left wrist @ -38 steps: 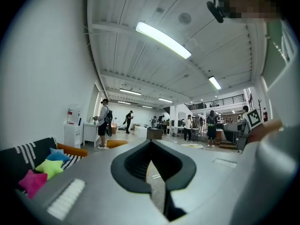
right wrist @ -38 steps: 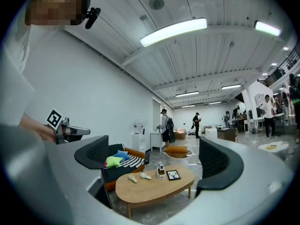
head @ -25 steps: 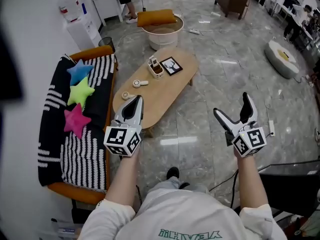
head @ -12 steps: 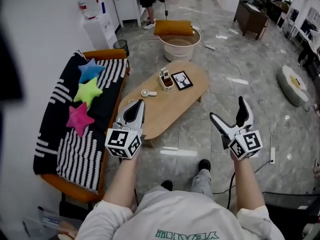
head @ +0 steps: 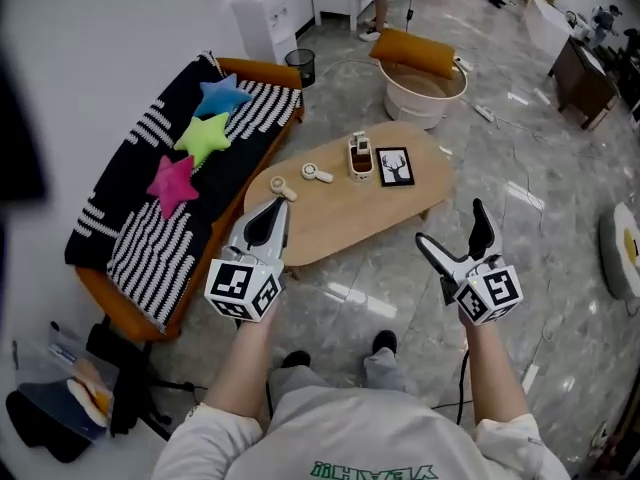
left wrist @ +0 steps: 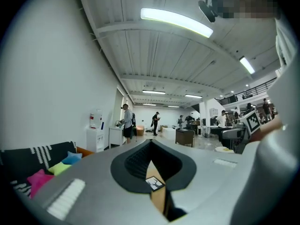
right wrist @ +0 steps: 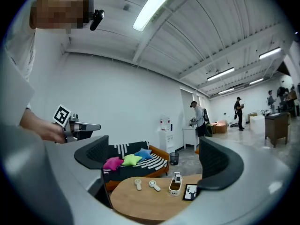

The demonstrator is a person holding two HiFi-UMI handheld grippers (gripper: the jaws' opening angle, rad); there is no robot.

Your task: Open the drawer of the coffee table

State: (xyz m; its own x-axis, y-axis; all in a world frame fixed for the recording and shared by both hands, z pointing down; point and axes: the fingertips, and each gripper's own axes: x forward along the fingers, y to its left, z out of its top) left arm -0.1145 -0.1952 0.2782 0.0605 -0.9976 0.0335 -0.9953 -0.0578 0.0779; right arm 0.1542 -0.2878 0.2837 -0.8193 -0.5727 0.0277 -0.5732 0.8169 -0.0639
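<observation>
moved: view swung round, coffee table (head: pixel 330 216) now ahead, nearer | left gripper (head: pixel 271 208) jaws together, empty | right gripper (head: pixel 450 226) jaws wide, empty | drawer not visible | next: go low, find the front, pull straight, level

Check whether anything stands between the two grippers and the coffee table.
Nothing visible does. Only bare floor lies between the coffee table and both the left gripper, fingers together, and the right gripper, fingers apart and empty. The drawer itself does not show in any view.
</observation>
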